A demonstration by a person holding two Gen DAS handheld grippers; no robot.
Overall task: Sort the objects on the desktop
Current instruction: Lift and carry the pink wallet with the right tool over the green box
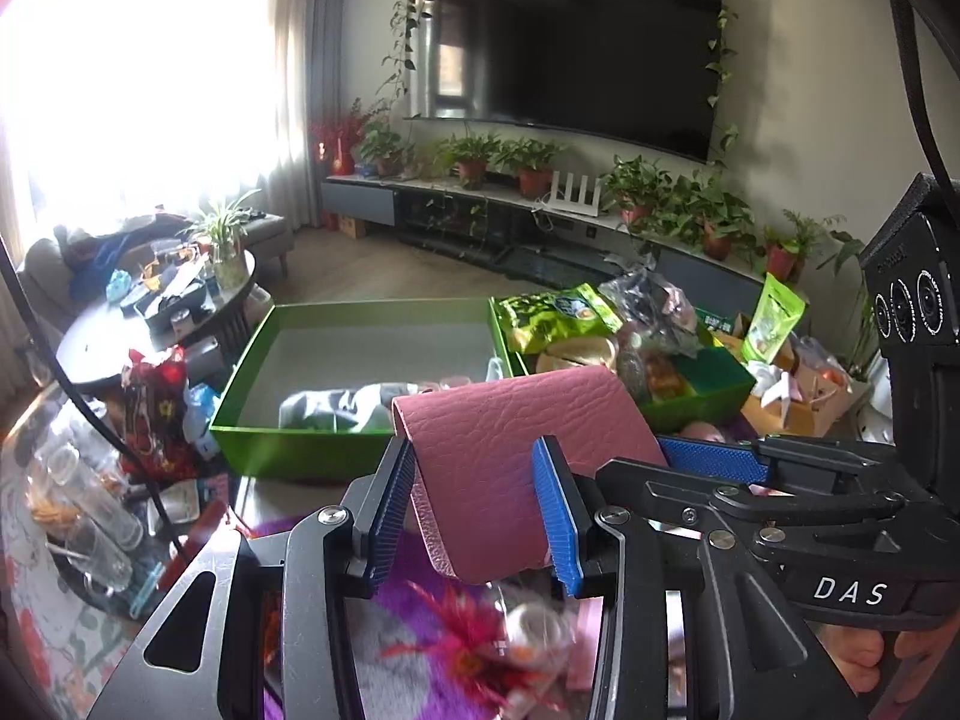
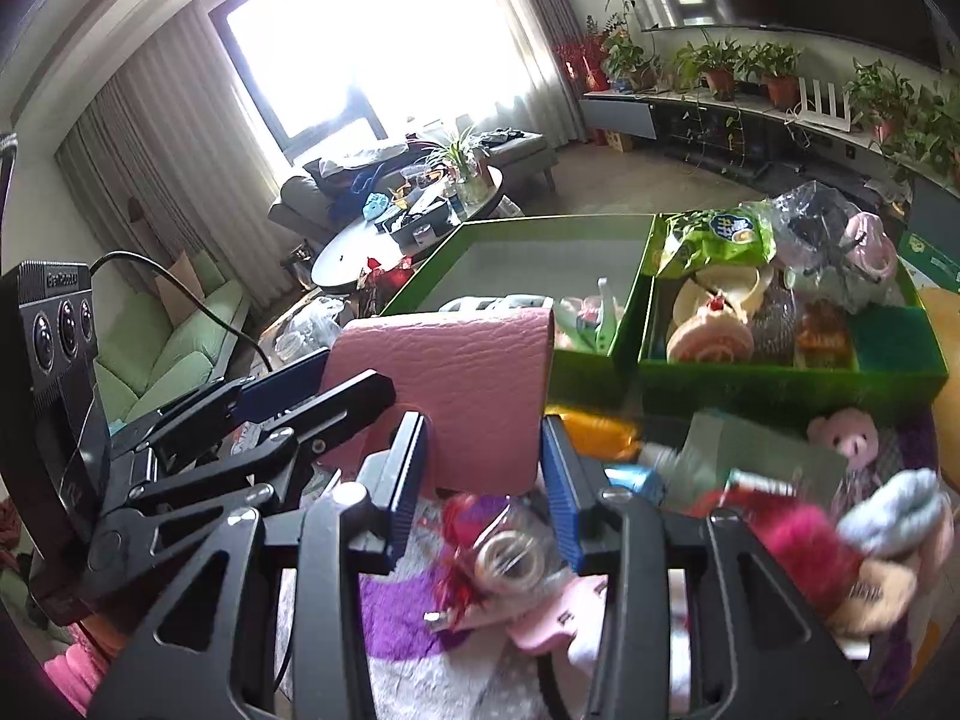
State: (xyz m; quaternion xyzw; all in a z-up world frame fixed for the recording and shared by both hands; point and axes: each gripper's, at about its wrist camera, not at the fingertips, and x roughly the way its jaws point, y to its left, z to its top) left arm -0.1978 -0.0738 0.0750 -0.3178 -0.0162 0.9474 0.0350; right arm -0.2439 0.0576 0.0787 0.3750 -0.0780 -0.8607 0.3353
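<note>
A pink leather wallet (image 1: pixel 516 438) hangs in the air between both grippers. In the left wrist view my left gripper (image 1: pixel 477 516) is shut on its near end, and the right gripper's blue pad (image 1: pixel 714 459) clamps its right side. In the right wrist view my right gripper (image 2: pixel 486 480) is shut on the same wallet (image 2: pixel 456 372), with the left gripper's pad (image 2: pixel 282 384) on its left edge. Just beyond stand two green boxes. The left box (image 1: pixel 288 450) holds a grey cloth (image 1: pixel 342 408) and a few small items. The right box (image 2: pixel 780 387) is full of snack bags and toys.
Below the grippers, a purple flowered cloth (image 2: pixel 396 606) carries a tape roll (image 2: pixel 510 558), a pink pig toy (image 2: pixel 846 435) and plush items. Glass jars (image 1: pixel 90 498) stand at the left. A round coffee table (image 2: pixel 360 240), sofa and TV bench lie beyond.
</note>
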